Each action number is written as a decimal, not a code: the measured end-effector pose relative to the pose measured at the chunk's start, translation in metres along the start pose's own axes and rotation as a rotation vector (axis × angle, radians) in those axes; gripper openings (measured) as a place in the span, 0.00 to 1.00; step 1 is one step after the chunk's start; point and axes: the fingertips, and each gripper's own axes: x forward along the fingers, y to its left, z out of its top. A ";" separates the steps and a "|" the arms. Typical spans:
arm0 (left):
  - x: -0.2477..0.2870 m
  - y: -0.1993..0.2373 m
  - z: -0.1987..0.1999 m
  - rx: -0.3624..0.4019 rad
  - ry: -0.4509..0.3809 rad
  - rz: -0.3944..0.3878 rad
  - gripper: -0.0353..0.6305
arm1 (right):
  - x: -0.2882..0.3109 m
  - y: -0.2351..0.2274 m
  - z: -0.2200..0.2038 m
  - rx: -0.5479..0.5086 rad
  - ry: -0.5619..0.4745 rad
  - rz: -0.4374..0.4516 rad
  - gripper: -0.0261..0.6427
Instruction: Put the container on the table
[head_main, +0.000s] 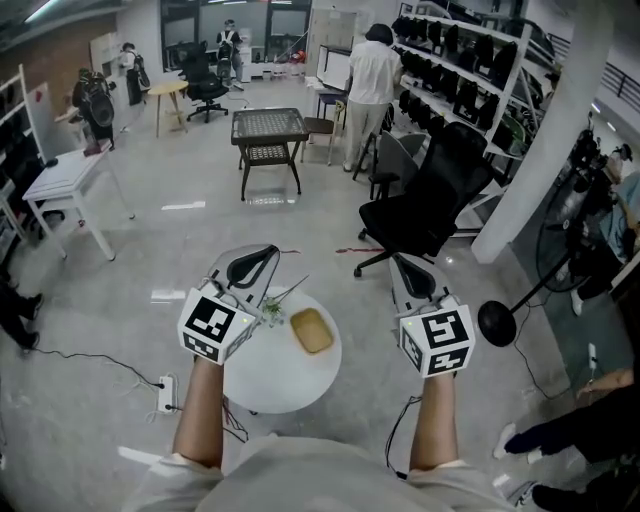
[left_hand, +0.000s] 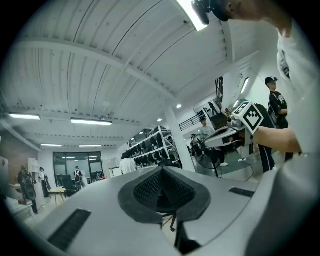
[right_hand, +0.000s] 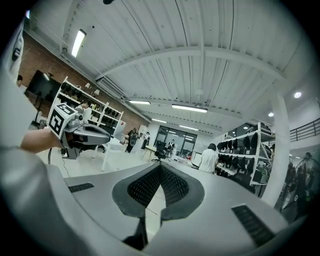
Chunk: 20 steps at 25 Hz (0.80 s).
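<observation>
Holding left gripper (head_main: 268, 254) & right gripper (head_main: 401, 264) level, fingers (left_hand: 147, 187) clenched on nothing, we hovered above the desk (head_main: 270, 385). Container (head_main: 311, 330) lay on it, so prob. task done.

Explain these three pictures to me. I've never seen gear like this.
No robot here: a person holds a two-jaw gripper in each hand, each with a marker cube. The head view looks down from the person's head onto the left gripper and right gripper. The other two views ride on each gripper, looking along its jaws. A yellow container and a green sprig lie on the round white table. Both grippers are shut and hold nothing.
</observation>
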 end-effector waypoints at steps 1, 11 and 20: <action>-0.001 0.000 -0.001 0.004 0.001 -0.003 0.08 | 0.000 0.001 0.000 0.000 0.000 0.000 0.06; -0.005 -0.004 -0.007 0.008 0.013 -0.029 0.08 | 0.003 0.010 -0.004 0.002 0.023 0.002 0.06; -0.006 0.005 -0.011 0.012 0.020 -0.027 0.08 | 0.011 0.017 -0.005 -0.007 0.042 0.009 0.06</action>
